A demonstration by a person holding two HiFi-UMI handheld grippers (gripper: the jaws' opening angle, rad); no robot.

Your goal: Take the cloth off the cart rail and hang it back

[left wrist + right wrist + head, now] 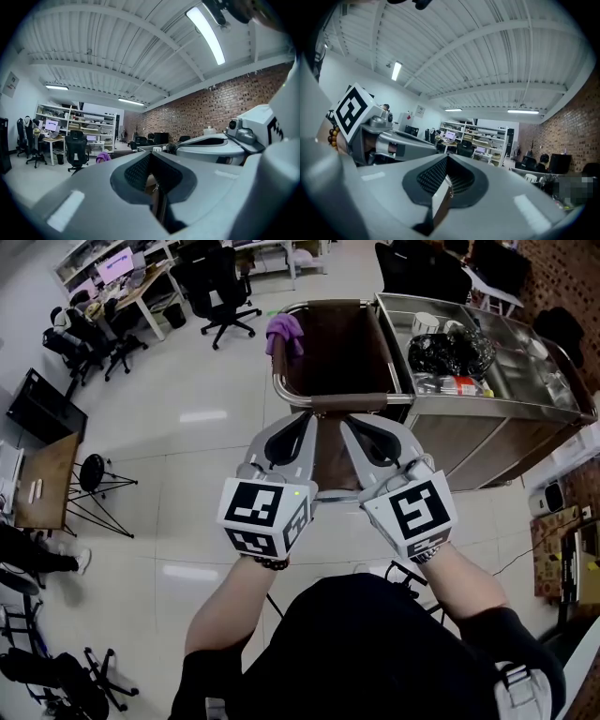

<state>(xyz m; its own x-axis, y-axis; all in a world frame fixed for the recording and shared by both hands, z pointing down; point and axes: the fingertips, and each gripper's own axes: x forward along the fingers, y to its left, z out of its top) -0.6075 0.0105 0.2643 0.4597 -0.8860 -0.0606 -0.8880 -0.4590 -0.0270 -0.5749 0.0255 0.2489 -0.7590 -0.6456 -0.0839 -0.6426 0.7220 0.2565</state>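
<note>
Purple cloth on the cart rail

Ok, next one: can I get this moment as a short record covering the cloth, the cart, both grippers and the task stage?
cloth: purple cloth, draped over the cart rail at its far left corner
cart: steel top tray holding clutter
left gripper: fingers together, nothing between them
right gripper: fingers together, nothing between them
gripper position: side by side, pointing toward the cart
task stage: cloth not yet taken off
</note>
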